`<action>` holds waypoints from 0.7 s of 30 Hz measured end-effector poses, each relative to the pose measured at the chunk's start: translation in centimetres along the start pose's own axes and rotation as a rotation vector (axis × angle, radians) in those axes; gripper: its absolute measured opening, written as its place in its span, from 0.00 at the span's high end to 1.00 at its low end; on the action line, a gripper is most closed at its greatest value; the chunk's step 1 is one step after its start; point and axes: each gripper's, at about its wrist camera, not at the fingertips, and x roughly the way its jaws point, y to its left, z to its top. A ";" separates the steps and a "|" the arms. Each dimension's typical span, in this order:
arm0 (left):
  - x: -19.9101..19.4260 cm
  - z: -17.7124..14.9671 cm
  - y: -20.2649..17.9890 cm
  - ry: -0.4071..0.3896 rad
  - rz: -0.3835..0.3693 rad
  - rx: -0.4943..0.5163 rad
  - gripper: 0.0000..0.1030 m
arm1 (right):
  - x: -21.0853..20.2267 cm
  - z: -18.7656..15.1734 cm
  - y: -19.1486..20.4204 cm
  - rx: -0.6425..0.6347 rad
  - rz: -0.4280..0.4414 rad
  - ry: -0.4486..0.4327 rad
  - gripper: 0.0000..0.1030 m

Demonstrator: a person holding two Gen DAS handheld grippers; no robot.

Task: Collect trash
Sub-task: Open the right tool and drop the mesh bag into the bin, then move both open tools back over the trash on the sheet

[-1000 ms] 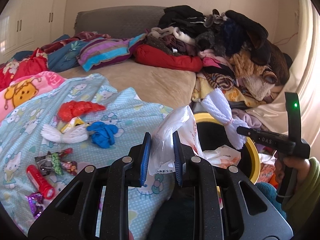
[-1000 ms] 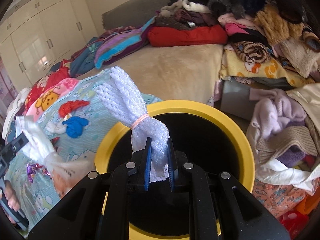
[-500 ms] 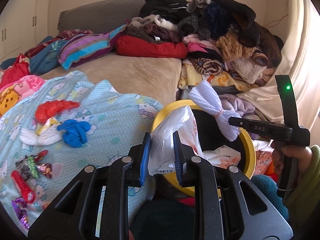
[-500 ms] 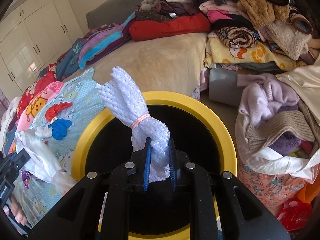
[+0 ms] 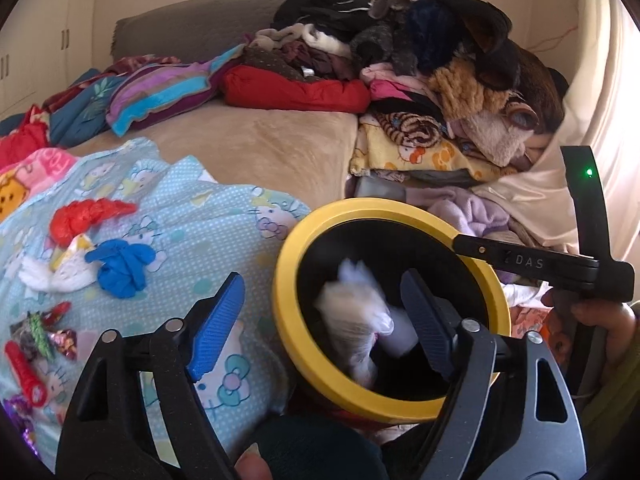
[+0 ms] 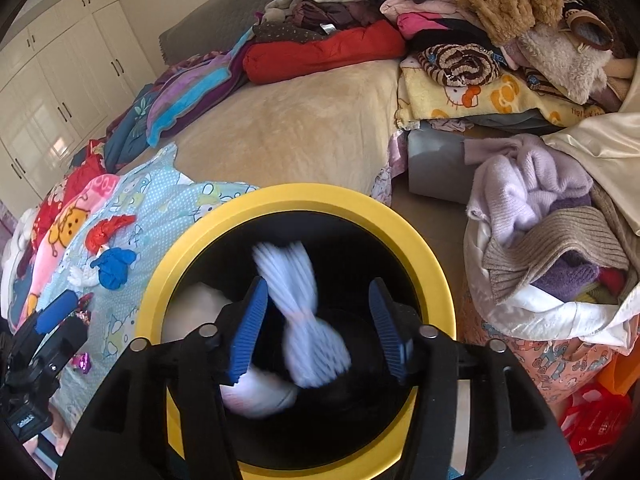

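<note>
Both pieces are going into the bin at once. The left gripper (image 5: 320,320) has just been opening, and its jaws now stand wide apart with nothing pressed between them; the white plastic bag (image 5: 356,332) it carried a moment ago is a blur of motion below them, dropping inside the yellow-rimmed bin (image 5: 288,312). The right gripper (image 6: 316,328) has just been opening too: its blue pads are spread, and the white foam net (image 6: 304,312), tied at the waist with a pink band, hangs loose between them without touching either, smeared by its fall into the black inside of the bin. A pale shape lower in the bin on the left looks like the bag already landing.

So two bits of trash are as good as collected, and both hands are free for the next pick. More is left on the pale blue cartoon-print blanket (image 5: 224,216), to the left of the bin: a red crumpled bag (image 5: 84,216) farthest off, a blue glove-like wad (image 5: 120,268) beside a white scrap (image 5: 52,276) nearer, then a cluster of shiny sweet wrappers (image 5: 44,332) and a small red tube (image 5: 26,376) at the near left edge. The heaps of clothes on the far side and to the right are laundry by the look of them, not trash. I would expect the hands to swing left towards the blanket
</note>
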 end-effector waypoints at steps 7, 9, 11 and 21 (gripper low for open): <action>-2.2 0.2 2.0 -0.050 0.049 -0.050 0.14 | -0.6 -0.1 2.3 -0.042 0.035 -0.031 0.45; -2.7 0.3 2.5 -0.063 0.057 -0.066 0.13 | -1.0 -0.1 3.4 -0.060 0.050 -0.043 0.42; -3.2 0.3 2.9 -0.074 0.064 -0.076 0.13 | -1.5 -0.2 4.6 -0.087 0.071 -0.063 0.40; -6.2 0.4 5.2 -0.139 0.127 -0.111 0.12 | -3.9 -0.5 9.6 -0.175 0.164 -0.140 0.32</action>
